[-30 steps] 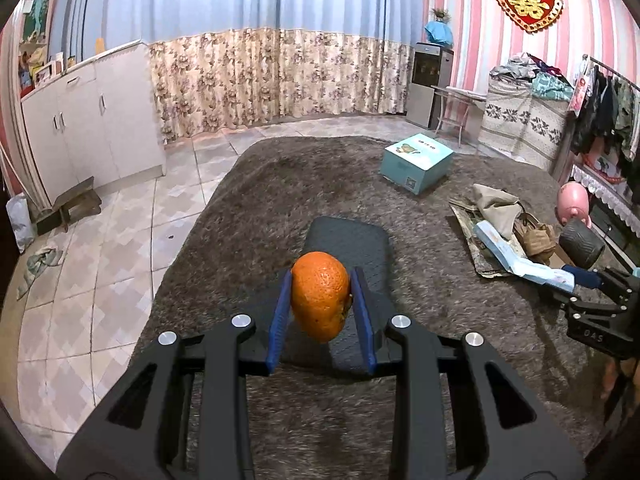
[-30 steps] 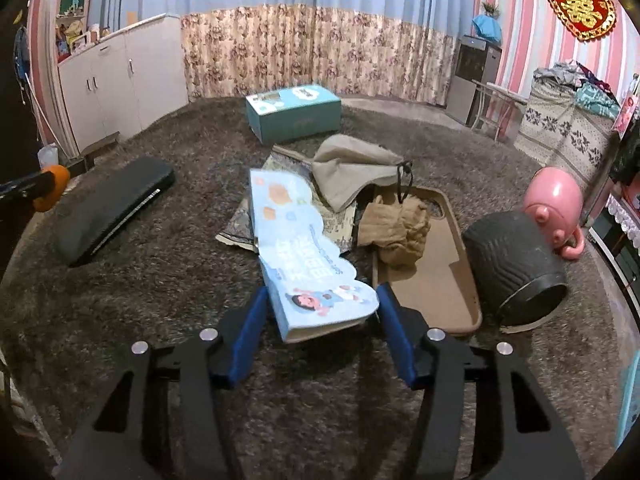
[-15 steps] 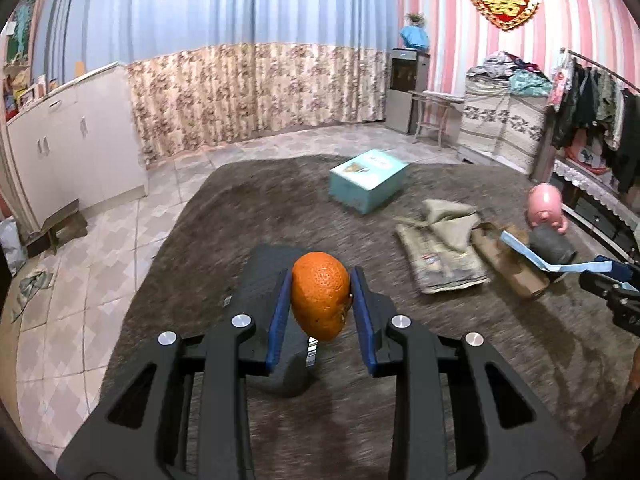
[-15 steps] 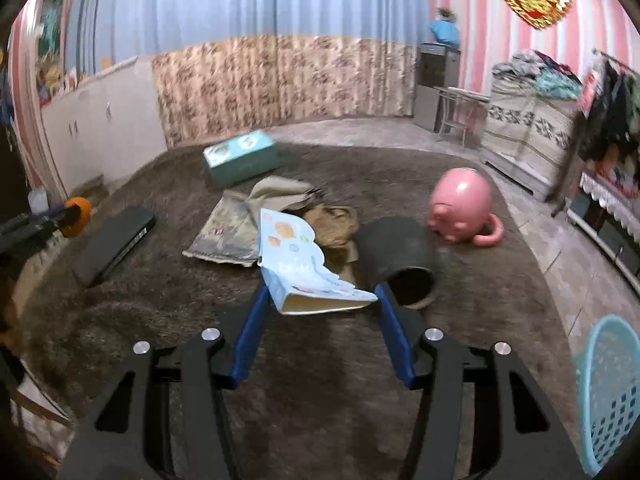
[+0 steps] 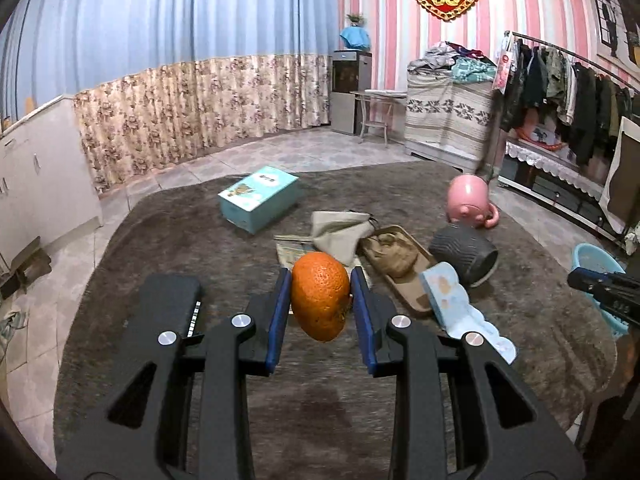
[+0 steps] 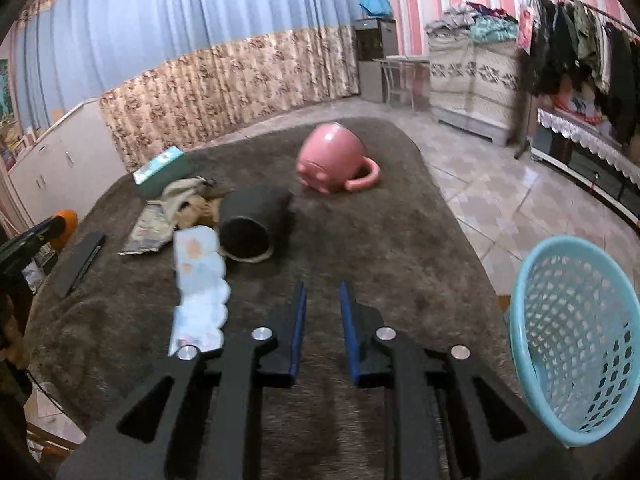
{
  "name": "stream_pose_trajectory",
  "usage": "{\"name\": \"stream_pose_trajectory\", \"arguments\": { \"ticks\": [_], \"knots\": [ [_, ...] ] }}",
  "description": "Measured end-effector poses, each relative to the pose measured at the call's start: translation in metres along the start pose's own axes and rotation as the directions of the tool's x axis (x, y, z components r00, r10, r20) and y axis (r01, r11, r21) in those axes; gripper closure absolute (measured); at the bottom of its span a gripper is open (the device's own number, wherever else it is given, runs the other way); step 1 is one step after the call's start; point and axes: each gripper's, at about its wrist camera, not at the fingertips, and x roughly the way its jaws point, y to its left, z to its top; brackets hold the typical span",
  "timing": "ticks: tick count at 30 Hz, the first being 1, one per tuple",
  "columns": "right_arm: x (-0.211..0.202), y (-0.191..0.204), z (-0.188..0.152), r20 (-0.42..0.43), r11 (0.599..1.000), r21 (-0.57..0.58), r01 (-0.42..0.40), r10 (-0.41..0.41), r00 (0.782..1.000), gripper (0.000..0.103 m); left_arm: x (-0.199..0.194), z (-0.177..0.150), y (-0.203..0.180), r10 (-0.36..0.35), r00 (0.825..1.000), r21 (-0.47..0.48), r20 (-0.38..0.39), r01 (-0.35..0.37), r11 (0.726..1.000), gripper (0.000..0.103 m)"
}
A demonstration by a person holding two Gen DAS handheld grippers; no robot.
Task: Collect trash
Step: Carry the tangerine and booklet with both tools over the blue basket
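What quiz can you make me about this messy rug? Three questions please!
1. What does the left gripper hold?
2. True or false: the pink mug stands upright on the rug.
3. The dark pot: A stands upright, B lies on its side, C is held in the air.

Key:
1. An orange.
2. False: it is tipped over.
3. B.
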Motion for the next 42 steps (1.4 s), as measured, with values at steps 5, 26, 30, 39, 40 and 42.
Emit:
{"name": "stream_pose_trajectory", "arguments": {
  "ticks": [5,26,30,39,40,42],
  "knots": [
    [0.007,0.011,0.001,0.028,1.0,-0.002,-0.005,0.005,1.0,0.034,0.009,-0.01,0.0,0.013,0.999,0.002,-0.033,-0.013,1.0,0.074],
    [0.049,0.109,-0.026,-0.086,0.98,-0.178,-0.085,0.071,0.994,0.05,0.006,-0.022,0.055,0.08,0.995,-0.072,-0.061,-0.084,0.994,0.074],
    [0.006,0.093,-0.006,0.033,0.983,-0.176,-0.045,0.052,0.998,0.05,0.007,-0.013,0.047,0.066,0.996,-0.078,-0.06,-0.07,0.994,0.074],
    [-0.066,-0.022,0.021,0.156,0.983,0.039,0.178,-0.182,0.971,0.05,0.007,0.026,-0.049,-0.071,0.997,0.032,0.015,0.07,0.997,0.074],
    [-0.072,-0.039,0.021,0.159,0.977,0.07,0.202,-0.211,0.965,0.05,0.006,0.029,-0.059,-0.091,0.996,0.043,0.019,0.09,0.995,0.074],
    [-0.083,-0.068,0.02,0.159,0.961,0.11,0.252,-0.267,0.95,0.05,0.004,0.037,-0.09,-0.153,0.988,0.068,0.034,0.15,0.986,0.074]
  ]
}}
